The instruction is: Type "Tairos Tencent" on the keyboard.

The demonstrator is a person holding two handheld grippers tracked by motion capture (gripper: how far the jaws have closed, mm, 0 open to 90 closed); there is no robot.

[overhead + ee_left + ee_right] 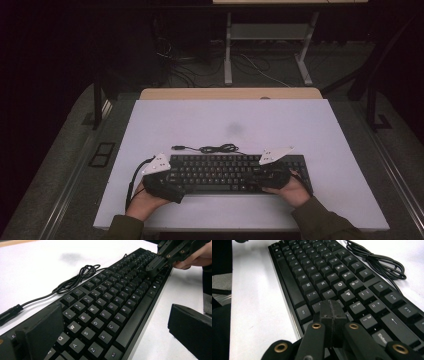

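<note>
I see the black keyboard (235, 173) lying flat near the front of the white desk (310, 125), its cable (215, 148) coiled just behind it, my right tool (331, 311) pressed together, empty, over the right-hand keys, my left tool (120, 327) spread astride the left end.

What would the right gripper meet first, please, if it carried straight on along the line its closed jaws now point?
Most likely the keyboard itself: the right gripper, jaws shut on nothing, angles down over the keys at the keyboard's right part, so it should land on a keycap just ahead of its tips. Which key exactly is hard to judge.
</note>
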